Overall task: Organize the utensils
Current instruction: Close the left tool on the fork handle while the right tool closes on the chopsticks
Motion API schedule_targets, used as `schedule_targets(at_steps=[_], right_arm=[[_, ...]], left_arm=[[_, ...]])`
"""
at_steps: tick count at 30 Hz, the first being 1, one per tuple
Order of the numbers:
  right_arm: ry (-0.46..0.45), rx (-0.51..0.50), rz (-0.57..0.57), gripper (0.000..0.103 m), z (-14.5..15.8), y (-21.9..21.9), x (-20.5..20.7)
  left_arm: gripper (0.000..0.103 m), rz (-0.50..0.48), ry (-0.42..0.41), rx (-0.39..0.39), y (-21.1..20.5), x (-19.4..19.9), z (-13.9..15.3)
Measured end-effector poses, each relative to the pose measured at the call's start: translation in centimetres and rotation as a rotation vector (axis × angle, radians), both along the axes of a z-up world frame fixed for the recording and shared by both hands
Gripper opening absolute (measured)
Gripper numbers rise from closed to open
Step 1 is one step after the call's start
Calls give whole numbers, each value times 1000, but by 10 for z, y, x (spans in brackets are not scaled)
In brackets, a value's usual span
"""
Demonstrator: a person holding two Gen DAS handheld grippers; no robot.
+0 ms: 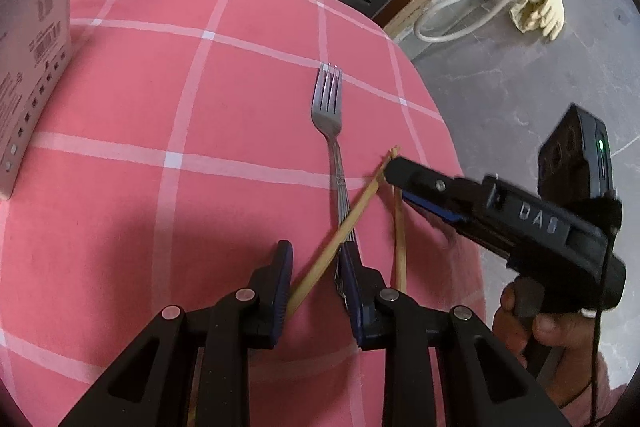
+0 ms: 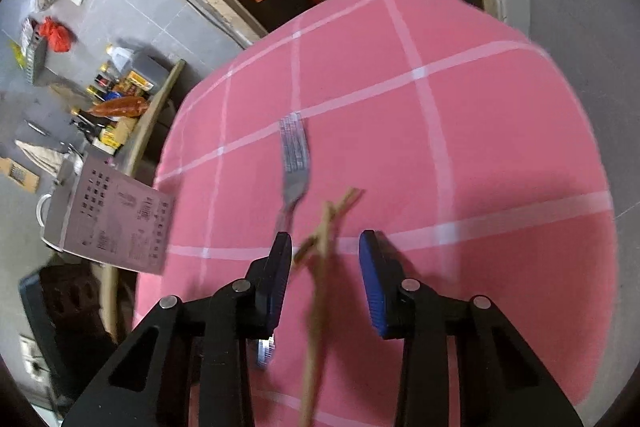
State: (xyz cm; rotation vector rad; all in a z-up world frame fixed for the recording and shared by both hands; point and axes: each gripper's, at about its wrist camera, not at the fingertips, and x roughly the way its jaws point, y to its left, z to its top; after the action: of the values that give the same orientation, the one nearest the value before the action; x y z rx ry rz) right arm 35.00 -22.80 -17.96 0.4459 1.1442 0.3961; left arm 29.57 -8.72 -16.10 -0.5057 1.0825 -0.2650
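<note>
A steel fork lies on the pink checked cloth, tines pointing away. Its handle runs down along the inner face of my left gripper's right finger. One wooden chopstick crosses the fork slantwise, and its near end rests by the left pad. The pads stand apart with cloth showing between them. A second chopstick lies just to the right. My right gripper comes in from the right with its tips at the chopsticks' far ends. In the right wrist view the blurred, crossed chopsticks sit between the right gripper's spread fingers, untouched, and the fork lies ahead.
A pale printed carton stands at the table's left side. The table's right edge drops to a grey floor with a white hose and a crumpled glove. Clutter lines the floor beyond the carton.
</note>
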Motion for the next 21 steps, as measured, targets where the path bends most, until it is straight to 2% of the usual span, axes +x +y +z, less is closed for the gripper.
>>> schedule_targets(at_steps=[6, 11, 12, 13, 21], right_arm=[[9, -33, 28, 31, 1, 13, 7], [-15, -157, 51, 30, 5, 29, 6], [-27, -182, 51, 28, 5, 32, 5], [-38, -211, 45, 21, 5, 33, 3], [-57, -159, 80, 11, 4, 13, 4]], left_arm=[[23, -9, 9, -44, -3, -4, 1], [23, -15, 10, -49, -4, -4, -2], [23, -16, 11, -53, -3, -4, -2], [23, -18, 11, -55, -2, -4, -2], [23, -27, -14, -74, 8, -2, 6]])
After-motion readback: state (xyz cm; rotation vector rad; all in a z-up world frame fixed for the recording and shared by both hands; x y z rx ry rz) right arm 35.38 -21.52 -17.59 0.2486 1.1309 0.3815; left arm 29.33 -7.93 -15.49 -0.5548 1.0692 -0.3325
